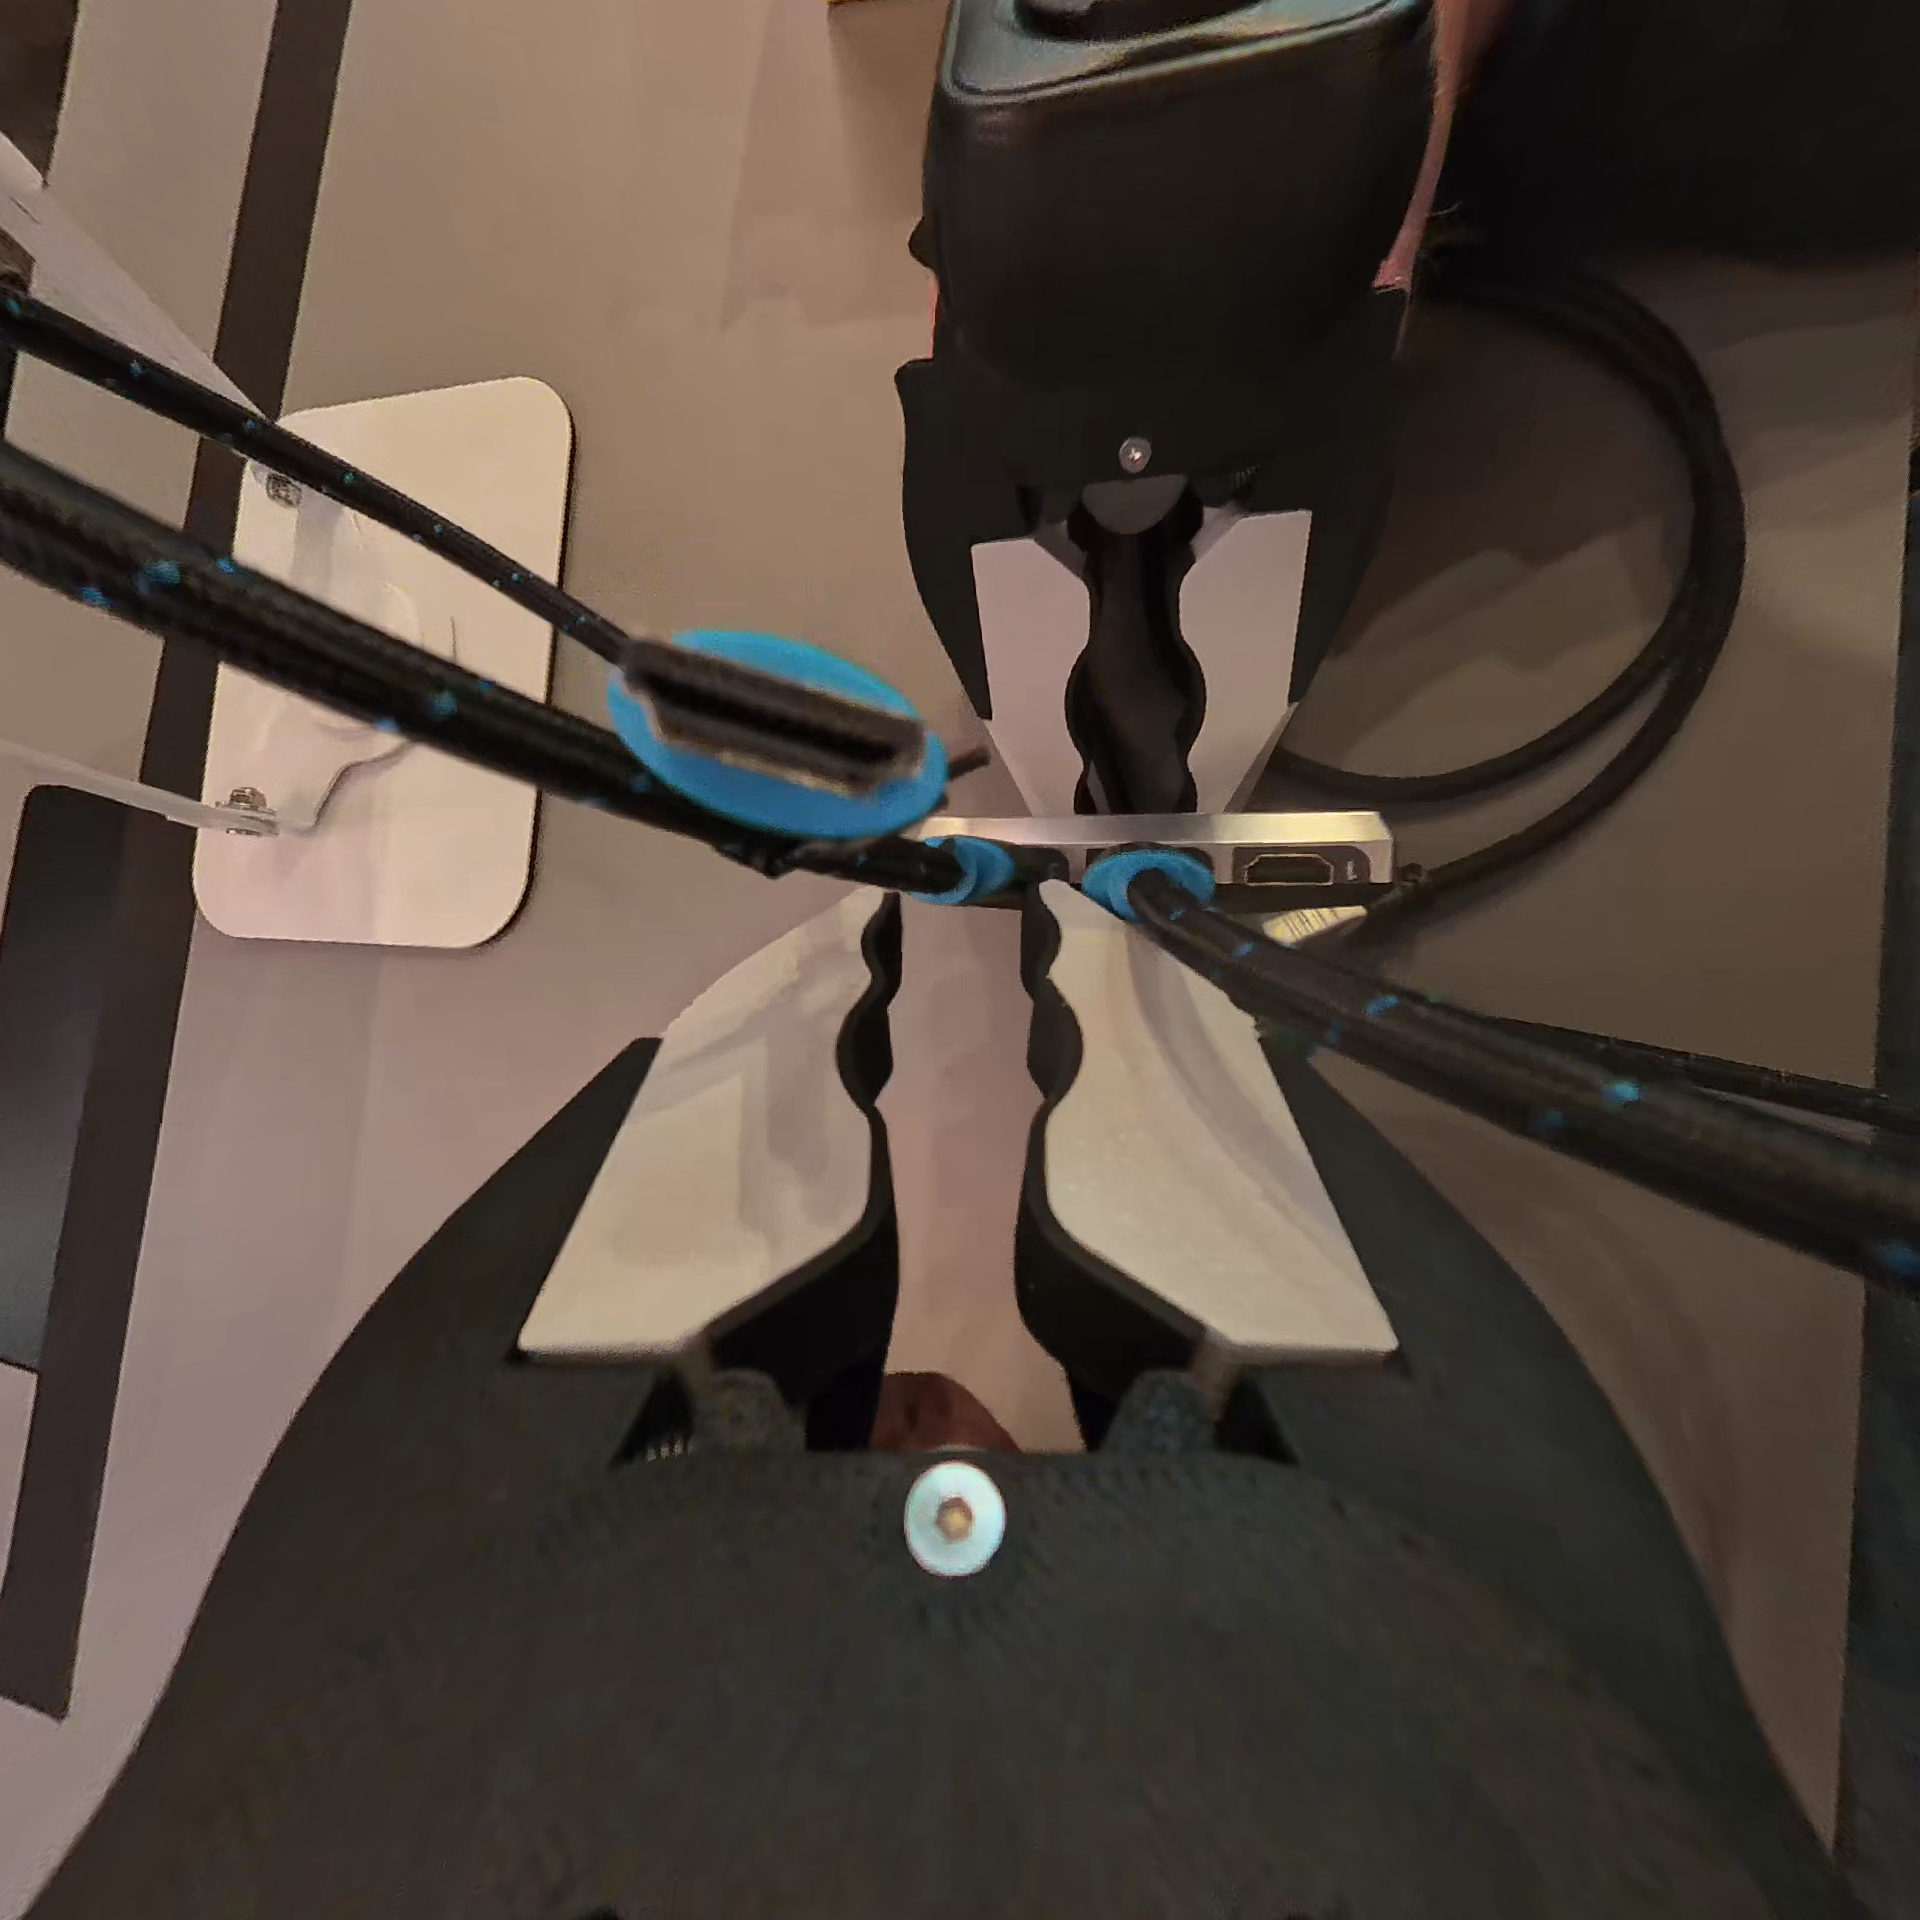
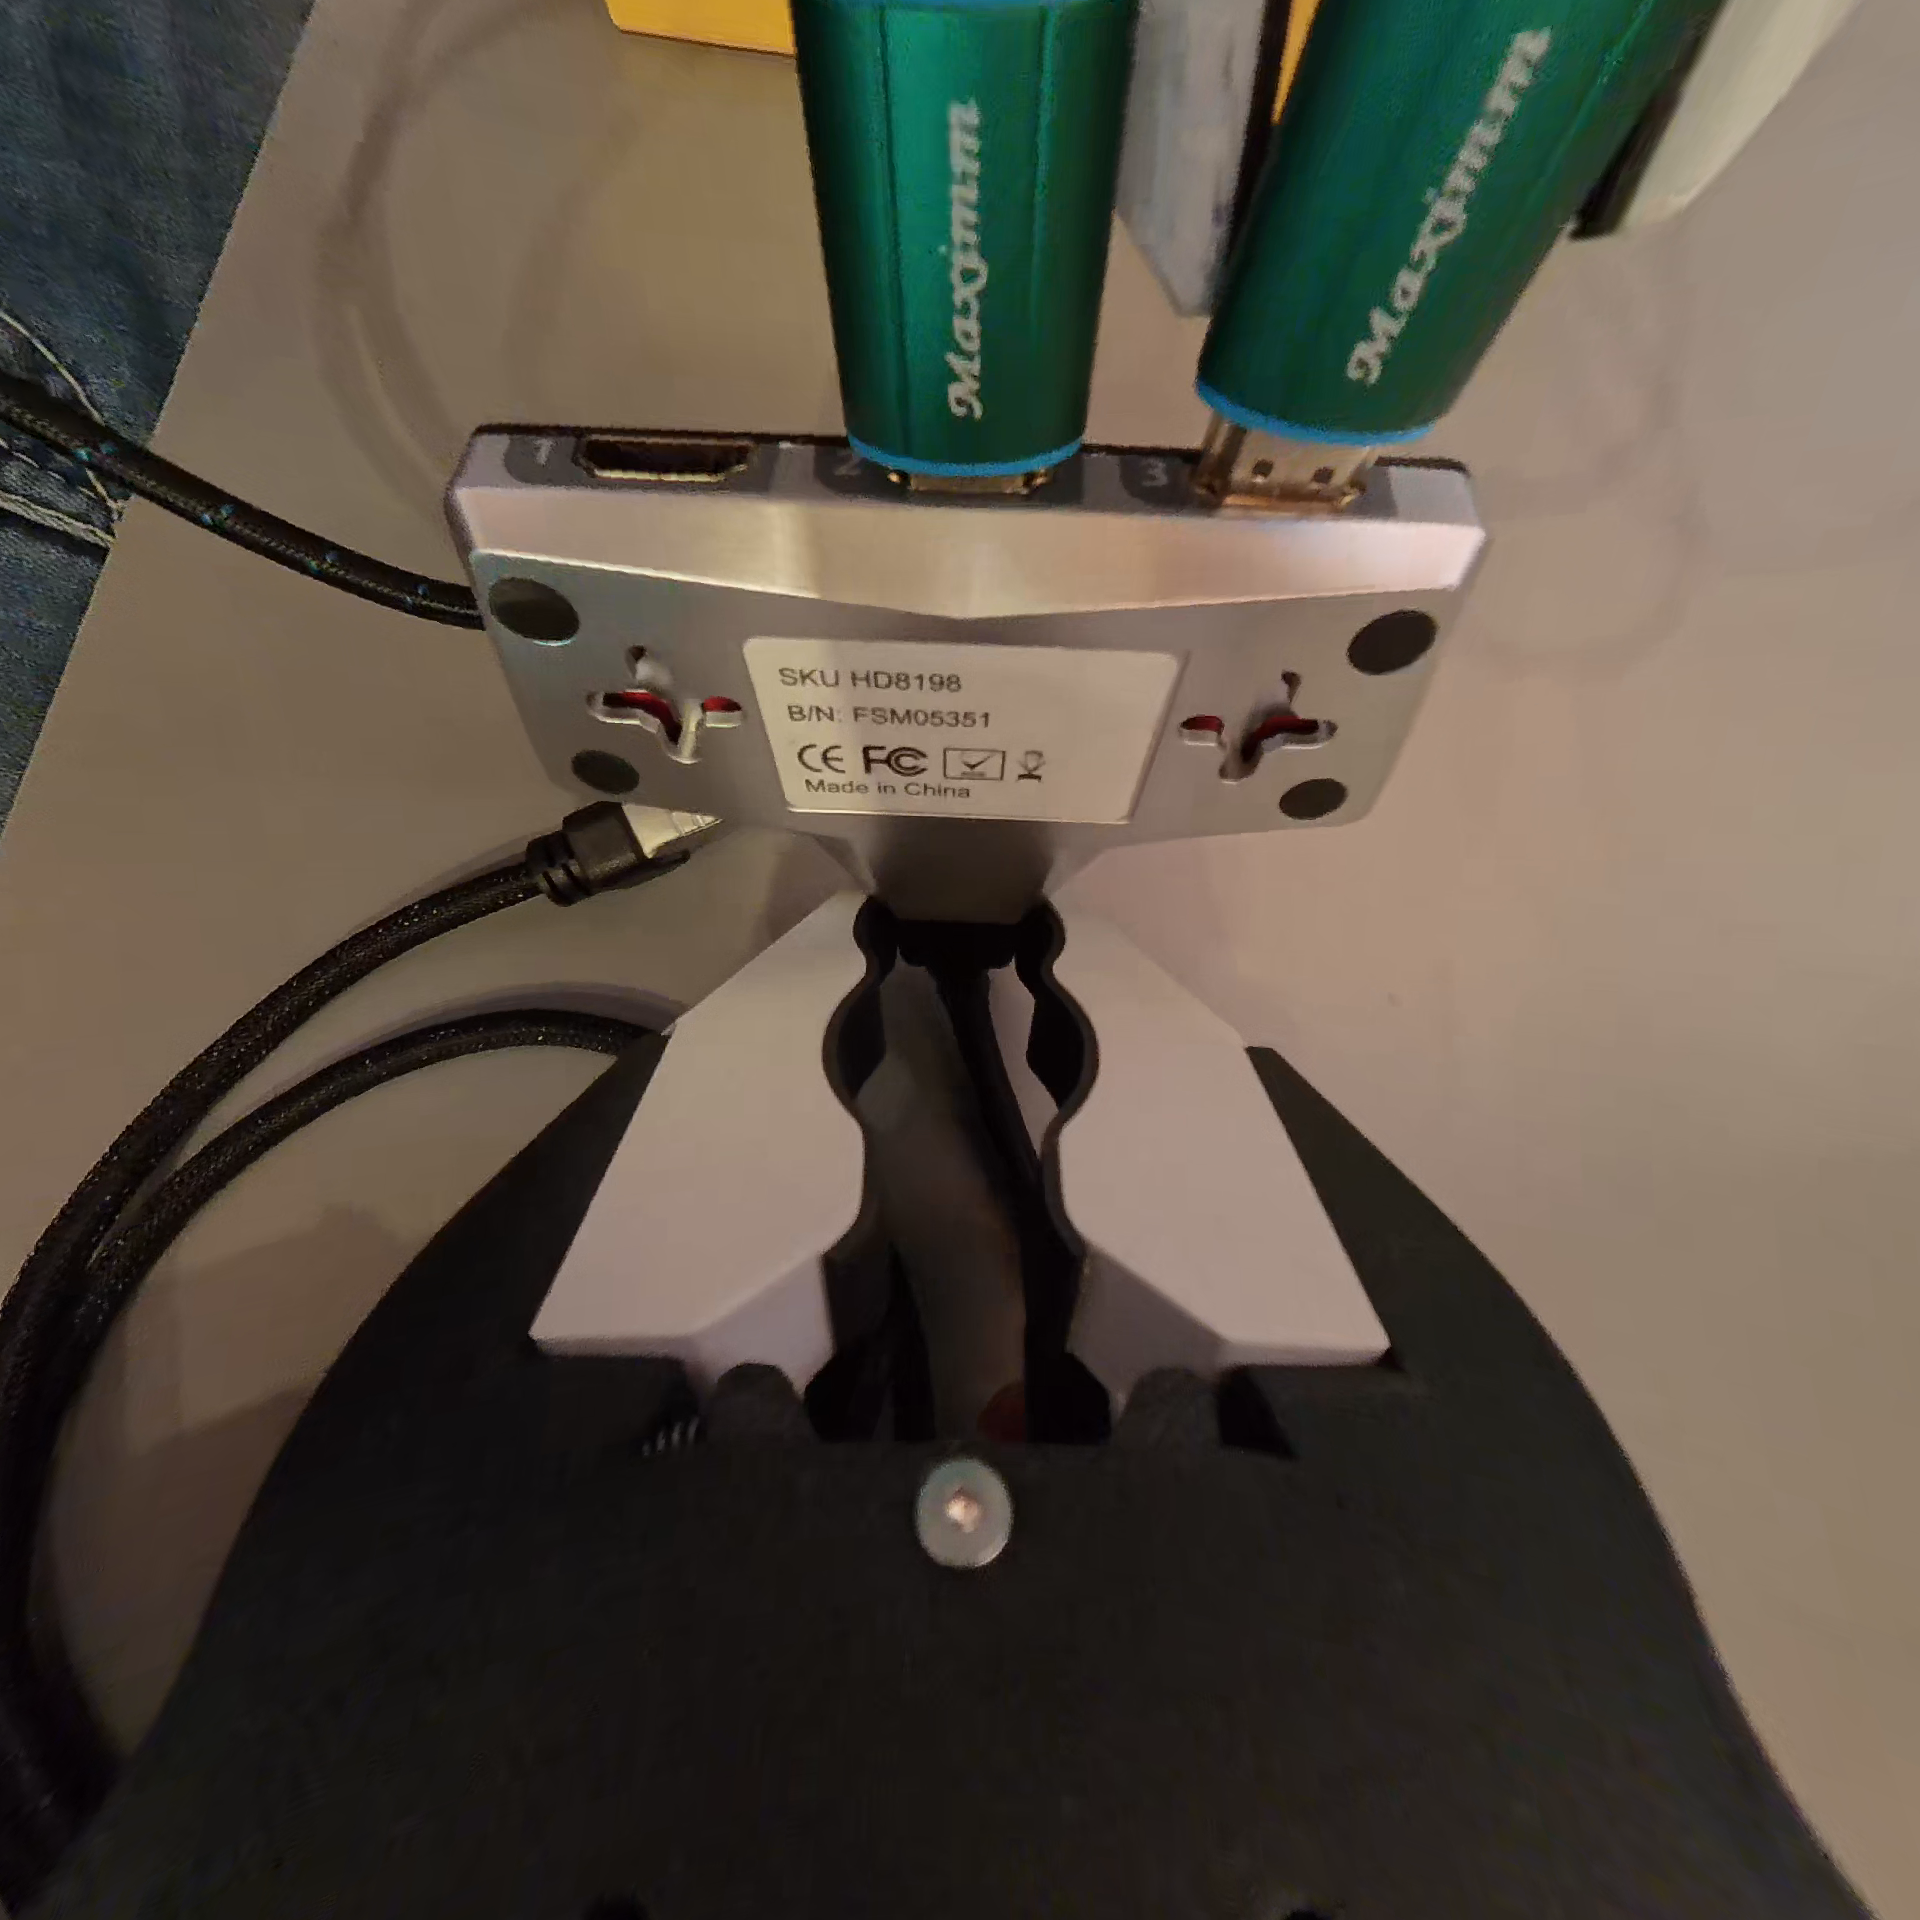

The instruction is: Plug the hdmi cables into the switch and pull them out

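The silver HDMI switch [image 2: 966,561] is held underside up, showing a white label. My right gripper [image 2: 961,925] is shut on its rear neck; it faces me in the left wrist view [image 1: 1138,800]. Port one [image 2: 665,460] is empty. A green plug [image 2: 956,260] sits fully in port two. Another green plug [image 2: 1382,239] leans in port three, its metal tip partly out. My left gripper [image 1: 961,914] is shut on that plug [image 1: 966,873]. A third plug with a blue collar [image 1: 774,732] hangs loose in front of the switch [image 1: 1143,831].
A white rounded plate [image 1: 395,665] with a metal bracket lies left on the beige table. Black braided cables loop beside the switch [image 2: 208,1091], also in the left wrist view [image 1: 1662,623]. A small black plug [image 2: 623,842] lies by the switch. Denim cloth [image 2: 104,208] is at the table edge. Left tips to right tips: about 11 centimetres.
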`<act>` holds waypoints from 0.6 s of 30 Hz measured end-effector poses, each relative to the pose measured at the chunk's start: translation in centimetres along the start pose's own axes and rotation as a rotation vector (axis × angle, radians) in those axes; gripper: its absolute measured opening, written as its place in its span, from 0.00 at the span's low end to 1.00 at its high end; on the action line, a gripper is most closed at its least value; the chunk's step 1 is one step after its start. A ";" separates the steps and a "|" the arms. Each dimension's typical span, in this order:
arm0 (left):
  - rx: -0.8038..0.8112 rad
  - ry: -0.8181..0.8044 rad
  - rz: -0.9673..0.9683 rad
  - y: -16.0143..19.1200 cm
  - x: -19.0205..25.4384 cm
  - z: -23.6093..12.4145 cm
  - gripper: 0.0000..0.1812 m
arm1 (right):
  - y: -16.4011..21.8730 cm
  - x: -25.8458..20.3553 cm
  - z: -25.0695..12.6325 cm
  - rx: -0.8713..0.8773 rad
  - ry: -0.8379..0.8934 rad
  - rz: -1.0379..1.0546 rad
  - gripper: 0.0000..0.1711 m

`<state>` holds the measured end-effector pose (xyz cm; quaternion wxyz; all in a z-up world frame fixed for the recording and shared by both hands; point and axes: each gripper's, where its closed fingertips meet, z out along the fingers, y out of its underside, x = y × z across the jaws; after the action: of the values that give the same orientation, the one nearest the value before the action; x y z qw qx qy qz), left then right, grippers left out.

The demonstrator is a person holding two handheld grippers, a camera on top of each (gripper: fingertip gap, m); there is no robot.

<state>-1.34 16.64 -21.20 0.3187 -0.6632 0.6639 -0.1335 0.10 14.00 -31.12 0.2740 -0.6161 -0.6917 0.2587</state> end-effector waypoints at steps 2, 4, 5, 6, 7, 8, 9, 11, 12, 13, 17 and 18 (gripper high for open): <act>0.007 -0.012 -0.003 0.1 0.0 -0.1 0.14 | 0.0 -0.1 0.0 -0.001 -0.003 -0.001 0.12; 0.022 -0.021 -0.007 0.3 -0.2 -0.4 0.15 | 0.0 -0.1 0.0 0.003 -0.006 0.001 0.12; 0.043 -0.026 -0.002 0.1 -0.2 -0.6 0.16 | 0.0 -0.1 0.0 0.003 -0.008 0.001 0.12; 0.070 -0.026 -0.001 0.0 -0.2 -0.9 0.16 | 0.0 -0.1 0.1 0.003 -0.008 0.000 0.12; 0.087 -0.020 -0.007 -0.1 -0.2 -1.1 0.16 | 0.0 -0.1 0.1 0.004 -0.009 0.000 0.12; 0.105 -0.014 -0.007 -0.2 -0.2 -1.4 0.16 | 0.0 -0.2 0.1 0.004 -0.011 0.000 0.12; 0.127 -0.012 -0.004 -0.3 -0.3 -1.6 0.16 | 0.0 -0.2 0.1 0.004 -0.012 0.000 0.12; 0.144 -0.001 0.003 -0.4 0.1 -1.7 0.14 | -0.1 -0.2 0.1 0.004 -0.014 -0.003 0.12; 0.154 -0.001 0.007 -0.5 0.2 -1.6 0.13 | 0.0 -0.2 0.2 0.004 -0.014 -0.004 0.12; 0.163 0.001 0.003 -0.7 0.3 -1.6 0.13 | -0.1 -0.2 0.1 0.008 -0.016 -0.003 0.12; 0.233 0.024 -0.032 -1.6 0.1 -1.9 0.11 | -0.2 -0.3 0.0 0.019 -0.021 0.002 0.12; 0.238 0.031 -0.035 -1.6 0.2 -1.8 0.11 | -0.1 -0.3 0.1 0.014 -0.021 0.001 0.12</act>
<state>-1.13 15.88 -18.92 0.3822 -0.6301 0.6366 -0.2271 -0.01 13.70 -31.10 0.2709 -0.6118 -0.6923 0.2703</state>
